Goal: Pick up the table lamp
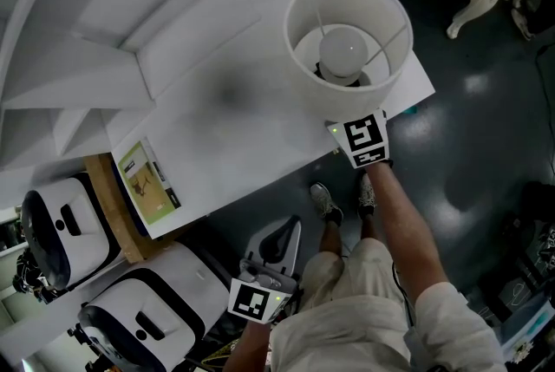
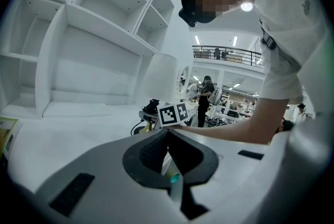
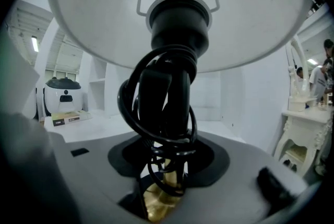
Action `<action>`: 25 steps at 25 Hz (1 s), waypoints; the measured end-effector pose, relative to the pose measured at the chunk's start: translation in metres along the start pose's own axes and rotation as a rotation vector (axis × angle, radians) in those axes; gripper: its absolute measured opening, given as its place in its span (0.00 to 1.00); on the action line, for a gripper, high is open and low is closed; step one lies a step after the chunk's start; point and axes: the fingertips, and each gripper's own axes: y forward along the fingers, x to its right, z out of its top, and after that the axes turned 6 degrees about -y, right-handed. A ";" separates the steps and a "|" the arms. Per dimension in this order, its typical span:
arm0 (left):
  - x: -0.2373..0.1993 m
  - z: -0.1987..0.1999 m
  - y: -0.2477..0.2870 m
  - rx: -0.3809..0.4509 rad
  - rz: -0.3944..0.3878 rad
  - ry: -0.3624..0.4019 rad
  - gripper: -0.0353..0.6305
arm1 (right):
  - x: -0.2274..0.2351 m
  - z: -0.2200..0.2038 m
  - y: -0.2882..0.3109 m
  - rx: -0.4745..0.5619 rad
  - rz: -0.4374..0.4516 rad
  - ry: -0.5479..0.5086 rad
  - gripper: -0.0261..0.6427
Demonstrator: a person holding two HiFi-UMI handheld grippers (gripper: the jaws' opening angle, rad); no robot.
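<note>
Arm outstretched, right claw (image 3: 167, 186) clamps stem of table lamp (image 1: 347, 49); left claw (image 2: 168, 151) closed.

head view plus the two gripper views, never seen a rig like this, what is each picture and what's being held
No robot here: a person holds a two-jaw gripper in each hand. The head view comes from a camera on the person's head, looking down at a white desk. Each gripper view comes from a camera riding on that gripper, looking along its jaws. The right gripper has its jaws shut on the table lamp, on its gold stem below the wound black cord. The left gripper hangs low by the person's legs, jaws shut on nothing. A green and white booklet lies on the desk.
</note>
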 end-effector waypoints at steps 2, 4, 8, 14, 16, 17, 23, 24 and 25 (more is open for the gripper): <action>0.000 0.002 0.001 0.006 -0.004 0.003 0.07 | 0.000 -0.002 0.000 -0.011 0.001 0.001 0.30; 0.001 0.004 0.001 0.018 -0.009 0.008 0.07 | 0.000 -0.004 0.000 -0.019 0.004 -0.003 0.29; 0.001 0.005 0.001 0.009 -0.002 0.001 0.07 | -0.001 -0.005 -0.002 -0.026 0.016 -0.008 0.28; 0.001 0.007 0.000 0.018 0.005 -0.001 0.07 | -0.003 0.011 -0.009 -0.010 0.016 -0.014 0.27; 0.002 0.010 -0.001 0.029 0.005 -0.001 0.07 | -0.006 0.015 -0.013 -0.010 0.024 -0.011 0.27; 0.003 0.012 -0.002 0.045 0.000 0.003 0.07 | -0.007 0.017 -0.015 -0.011 0.027 -0.011 0.26; 0.013 0.026 -0.004 0.100 -0.024 0.022 0.07 | -0.008 0.036 -0.036 -0.020 0.037 -0.031 0.26; 0.014 0.028 -0.005 0.102 -0.022 0.020 0.07 | -0.008 0.040 -0.039 -0.022 0.039 -0.032 0.26; 0.016 0.032 -0.006 0.112 -0.024 0.024 0.07 | -0.007 0.045 -0.043 -0.023 0.040 -0.033 0.26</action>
